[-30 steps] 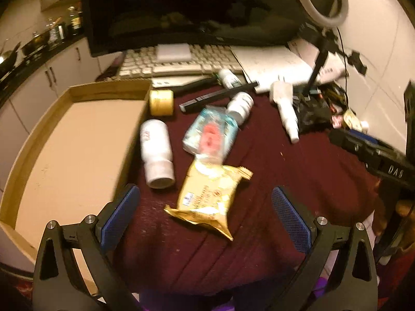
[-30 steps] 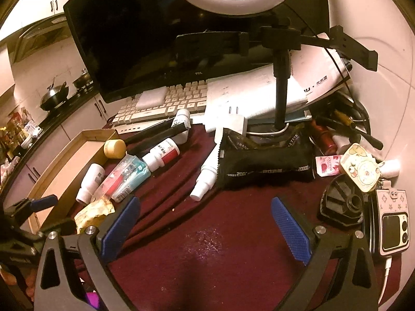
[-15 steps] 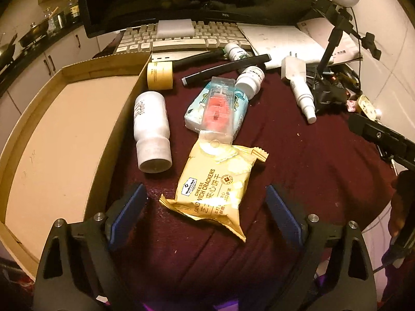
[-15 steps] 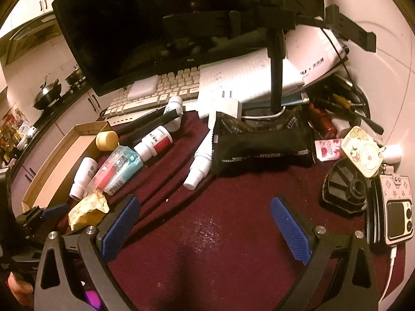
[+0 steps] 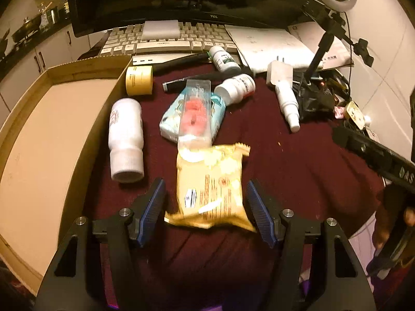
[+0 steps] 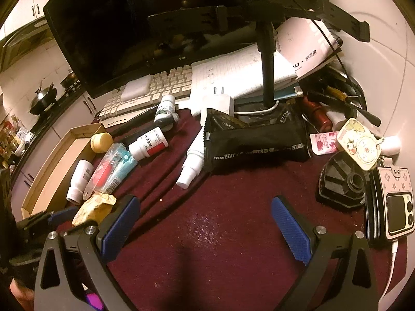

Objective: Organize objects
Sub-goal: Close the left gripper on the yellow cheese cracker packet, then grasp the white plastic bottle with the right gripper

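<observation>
A yellow cracker packet (image 5: 210, 189) lies on the dark red cloth. My left gripper (image 5: 206, 207) is open with its blue pads on either side of the packet's near end, not pressing it. The packet also shows in the right wrist view (image 6: 93, 207). A white bottle (image 5: 126, 140) lies left of it beside the cardboard tray (image 5: 39, 134). A clear pack with a red item (image 5: 194, 114) rests on a light blue pack. My right gripper (image 6: 205, 223) is open and empty over bare cloth.
A yellow jar (image 5: 138, 80), two pill bottles (image 5: 234, 88), a black pen and a white spray bottle (image 5: 285, 101) lie behind. A keyboard (image 5: 166, 41) and monitor stand at the back. A black pouch (image 6: 256, 140), ring-light stand, black disc (image 6: 342, 184) and phone case crowd the right.
My left gripper moved forward and its jaws narrowed, so the cracker packet now lies between the pads. The right gripper barely moved.
</observation>
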Action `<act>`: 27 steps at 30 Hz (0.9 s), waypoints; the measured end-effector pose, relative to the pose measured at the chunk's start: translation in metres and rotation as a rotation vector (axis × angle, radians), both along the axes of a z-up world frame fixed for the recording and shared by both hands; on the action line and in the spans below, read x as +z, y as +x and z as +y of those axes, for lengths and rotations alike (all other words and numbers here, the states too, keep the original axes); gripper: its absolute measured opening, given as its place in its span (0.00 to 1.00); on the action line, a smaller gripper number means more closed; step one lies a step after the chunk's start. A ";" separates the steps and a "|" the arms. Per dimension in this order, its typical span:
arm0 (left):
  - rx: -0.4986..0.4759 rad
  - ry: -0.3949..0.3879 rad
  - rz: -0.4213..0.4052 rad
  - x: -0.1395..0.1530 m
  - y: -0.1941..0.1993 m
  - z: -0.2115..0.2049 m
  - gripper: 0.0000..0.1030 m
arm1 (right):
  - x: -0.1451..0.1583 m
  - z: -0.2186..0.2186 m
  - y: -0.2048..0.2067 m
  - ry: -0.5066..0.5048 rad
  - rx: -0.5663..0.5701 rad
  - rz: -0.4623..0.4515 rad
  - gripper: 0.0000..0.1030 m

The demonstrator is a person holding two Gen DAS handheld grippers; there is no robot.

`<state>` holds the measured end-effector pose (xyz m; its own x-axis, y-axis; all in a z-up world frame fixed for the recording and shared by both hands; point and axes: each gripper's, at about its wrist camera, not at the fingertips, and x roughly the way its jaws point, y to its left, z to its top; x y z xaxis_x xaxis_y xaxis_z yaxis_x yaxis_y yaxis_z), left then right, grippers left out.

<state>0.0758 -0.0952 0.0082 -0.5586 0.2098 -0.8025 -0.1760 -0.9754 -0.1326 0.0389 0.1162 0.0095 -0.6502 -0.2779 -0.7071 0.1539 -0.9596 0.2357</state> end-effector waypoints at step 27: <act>-0.038 0.039 -0.029 -0.007 0.009 0.005 0.44 | -0.008 -0.031 -0.061 -0.125 0.087 -0.041 0.48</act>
<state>0.0853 -0.0906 0.0009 -0.5261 0.2621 -0.8090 -0.2084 -0.9621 -0.1761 -0.0222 0.0855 0.0012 -0.5906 -0.4200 -0.6891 0.2232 -0.9056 0.3606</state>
